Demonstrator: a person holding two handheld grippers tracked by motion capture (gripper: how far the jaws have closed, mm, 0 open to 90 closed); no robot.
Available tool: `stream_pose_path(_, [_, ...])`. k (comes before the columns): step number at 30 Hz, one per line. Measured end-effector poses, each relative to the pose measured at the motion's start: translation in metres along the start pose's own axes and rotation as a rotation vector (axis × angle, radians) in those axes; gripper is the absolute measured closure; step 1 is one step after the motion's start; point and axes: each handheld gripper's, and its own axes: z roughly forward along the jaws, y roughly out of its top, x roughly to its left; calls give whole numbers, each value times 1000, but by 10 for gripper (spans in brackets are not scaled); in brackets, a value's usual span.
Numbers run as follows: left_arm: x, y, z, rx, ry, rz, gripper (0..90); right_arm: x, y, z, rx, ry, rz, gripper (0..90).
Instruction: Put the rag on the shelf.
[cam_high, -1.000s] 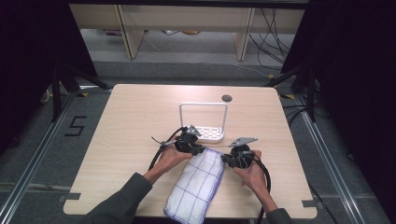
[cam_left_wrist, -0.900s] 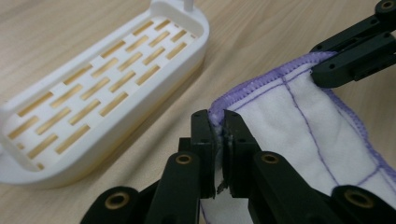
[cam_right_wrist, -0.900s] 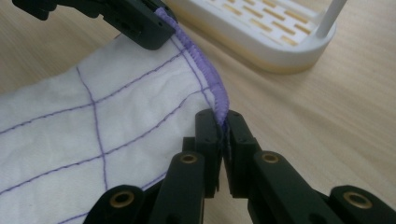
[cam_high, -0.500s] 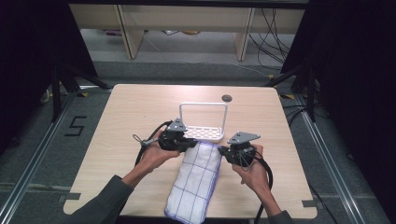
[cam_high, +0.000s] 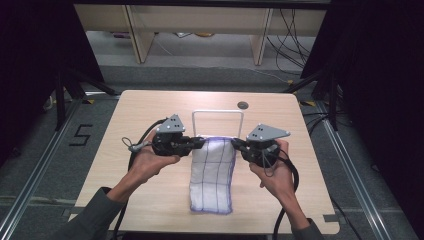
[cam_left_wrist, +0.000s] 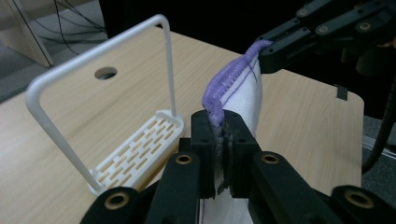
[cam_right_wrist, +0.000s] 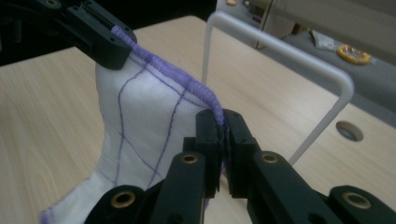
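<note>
The checked cloth (cam_high: 213, 172) has been lifted by its top corners, clamped in left gripper (cam_high: 200, 143) and right gripper (cam_high: 236, 145) fingers, ready for hanging on the white rack (cam_high: 218, 113).

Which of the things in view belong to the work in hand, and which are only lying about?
In the job:
- white cloth with purple stitched edge
- left gripper, shut on it
- right gripper, shut on it
- white plastic rack with hoop bar, likely

Lying about:
- cables on floor

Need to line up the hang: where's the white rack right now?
In the high view, the white rack stands mid-table, just beyond the cloth's lifted top edge, near the table's grommet hole.
</note>
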Motion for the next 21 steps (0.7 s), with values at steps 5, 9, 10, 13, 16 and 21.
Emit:
stream_pose_path(5, [0, 21, -11, -28, 15, 20, 840, 0, 24, -13, -33, -16, -23, 865])
stream_pose_path(9, [3, 38, -17, -47, 42, 40, 840, -3, 41, -18, -49, -59, -26, 866])
stream_pose_path(10, [4, 43, -18, -49, 50, 43, 840, -5, 45, -18, -57, -54, -34, 866])
stream_pose_path(13, [9, 53, -20, -65, 60, 40, 840, -9, 57, -20, -76, -66, -46, 866])
stream_pose_path(16, [14, 64, -22, -78, 75, 41, 840, -14, 67, -23, -91, -75, -40, 866])
stream_pose_path(21, [26, 77, -18, -82, 99, 46, 840, -24, 80, -21, -109, -98, -42, 866])
